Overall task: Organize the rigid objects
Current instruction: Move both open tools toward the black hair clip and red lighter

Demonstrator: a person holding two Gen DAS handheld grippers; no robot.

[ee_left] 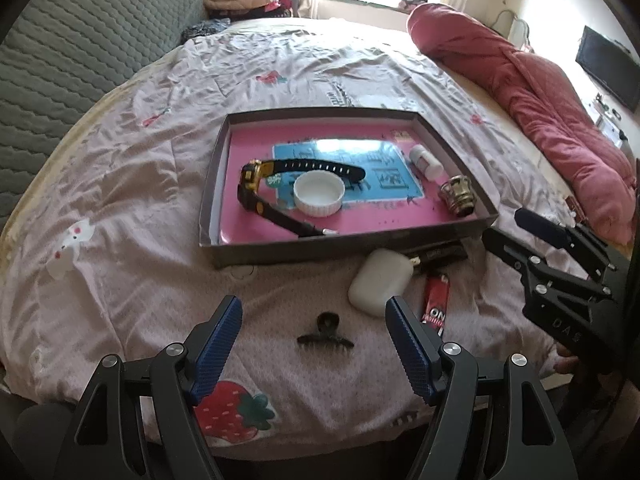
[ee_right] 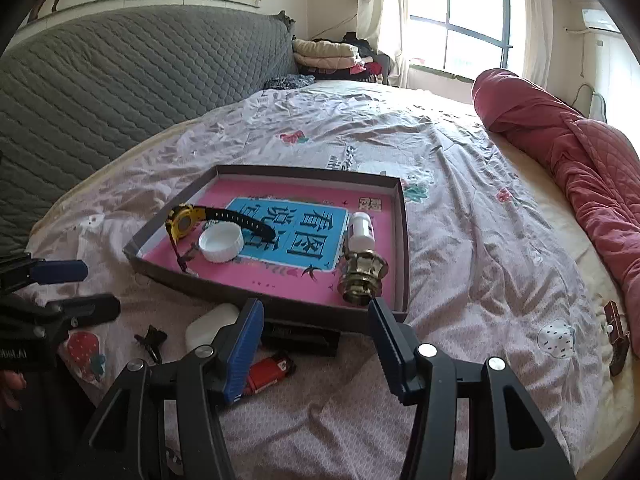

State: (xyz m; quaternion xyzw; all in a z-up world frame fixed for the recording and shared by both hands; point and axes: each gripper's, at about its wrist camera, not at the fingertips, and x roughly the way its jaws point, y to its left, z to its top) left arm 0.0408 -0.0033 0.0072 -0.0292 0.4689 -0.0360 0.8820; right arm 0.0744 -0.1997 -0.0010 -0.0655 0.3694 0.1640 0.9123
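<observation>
A shallow grey tray (ee_left: 460, 148) (ee_right: 402, 240) with a pink floor lies on the bed. In it are a yellow-black watch (ee_left: 256, 184) (ee_right: 184, 222), a white lid (ee_left: 319, 193) (ee_right: 221, 245), a small white bottle (ee_left: 426, 161) (ee_right: 361, 229) and a brass fitting (ee_left: 459, 195) (ee_right: 362, 276). In front of the tray lie a black hair clip (ee_left: 326, 334) (ee_right: 152, 340), a white case (ee_left: 380, 282) (ee_right: 210, 326), a red lighter (ee_left: 436, 300) (ee_right: 270, 372) and a black box (ee_left: 440, 254) (ee_right: 300, 336). My left gripper (ee_left: 314, 308) (ee_right: 82, 288) is open above the clip. My right gripper (ee_right: 316, 312) (ee_left: 502, 226) is open over the black box.
The bed has a wrinkled pink sheet (ee_left: 140, 184) with strawberry prints. A grey quilted headboard (ee_right: 120, 72) is at the left, a rolled red quilt (ee_right: 580, 168) at the right, folded clothes (ee_right: 332, 56) by the window. A small brown object (ee_right: 616, 332) lies at the bed's right edge.
</observation>
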